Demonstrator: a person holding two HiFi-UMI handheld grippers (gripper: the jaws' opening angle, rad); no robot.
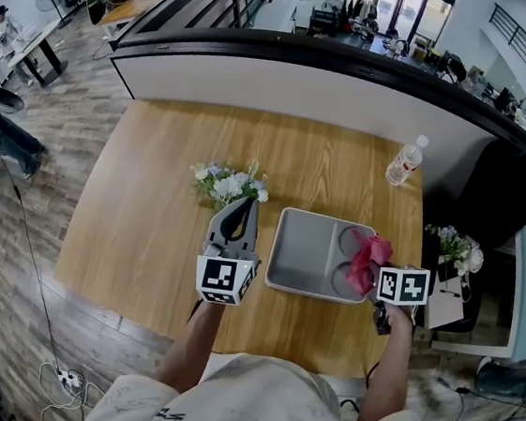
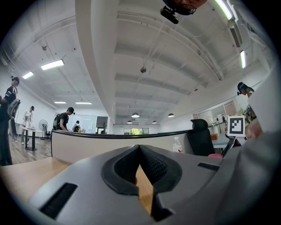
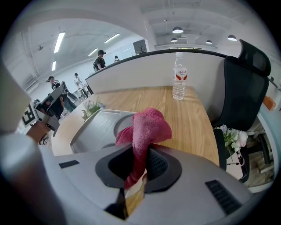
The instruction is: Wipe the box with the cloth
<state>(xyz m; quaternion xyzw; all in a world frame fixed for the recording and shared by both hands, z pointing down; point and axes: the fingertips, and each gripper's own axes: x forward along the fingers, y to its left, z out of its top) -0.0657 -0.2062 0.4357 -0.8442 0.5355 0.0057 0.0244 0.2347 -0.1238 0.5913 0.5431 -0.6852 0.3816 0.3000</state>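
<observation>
Clamped on a pink terry cloth [image 3: 147,125], the right claw [image 3: 139,154] sits at the right end of the shallow grey plastic box [image 1: 308,250] on the wooden table [image 1: 151,202]. The left claw [image 2: 139,151], jaws together and empty, points at white flowers [image 1: 230,184]. The cloth hides part of the box's round recesses.

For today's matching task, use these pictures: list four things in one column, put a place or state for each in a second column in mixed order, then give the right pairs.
Column one
1. cloth
2. water bottle
3. flowers
4. left hand-held gripper

Column two
A. shut, with nothing between its jaws
B. upright near the far right corner of the table
C. clamped in the right hand-held gripper, at the right end of the grey box
D. on the table, to the left of the grey box

Pairs: 1-C, 2-B, 3-D, 4-A
</observation>
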